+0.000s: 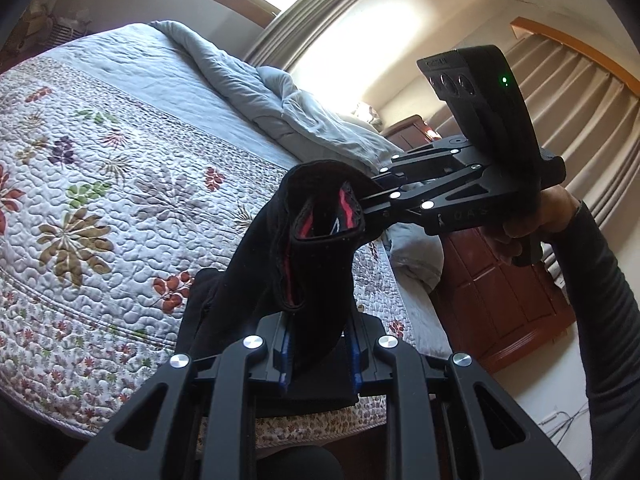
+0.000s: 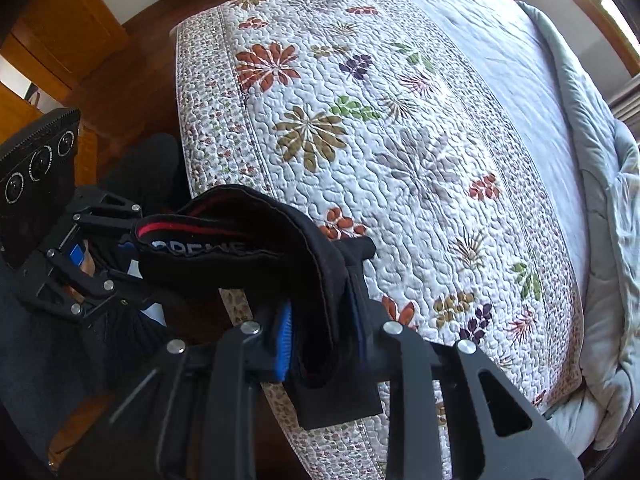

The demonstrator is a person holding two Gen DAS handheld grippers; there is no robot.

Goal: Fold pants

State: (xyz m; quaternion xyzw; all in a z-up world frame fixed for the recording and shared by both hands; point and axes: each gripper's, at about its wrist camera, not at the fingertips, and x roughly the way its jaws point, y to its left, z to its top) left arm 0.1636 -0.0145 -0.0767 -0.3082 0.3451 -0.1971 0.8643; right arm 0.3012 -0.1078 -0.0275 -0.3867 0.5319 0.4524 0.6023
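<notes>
Both tools were clamped down on the black pants: the left tool pinched one part of the waistband and the right tool another, holding them up over the near edge of the bed. The quilt was wide open beyond. Most of the legs hung out of view below.

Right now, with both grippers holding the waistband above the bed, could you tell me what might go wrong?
1. The black pants are bunched between the left gripper and right gripper, so they may land twisted on the quilt.
2. Both grips sit near the waistband edge; a tug could slip one free.
</notes>
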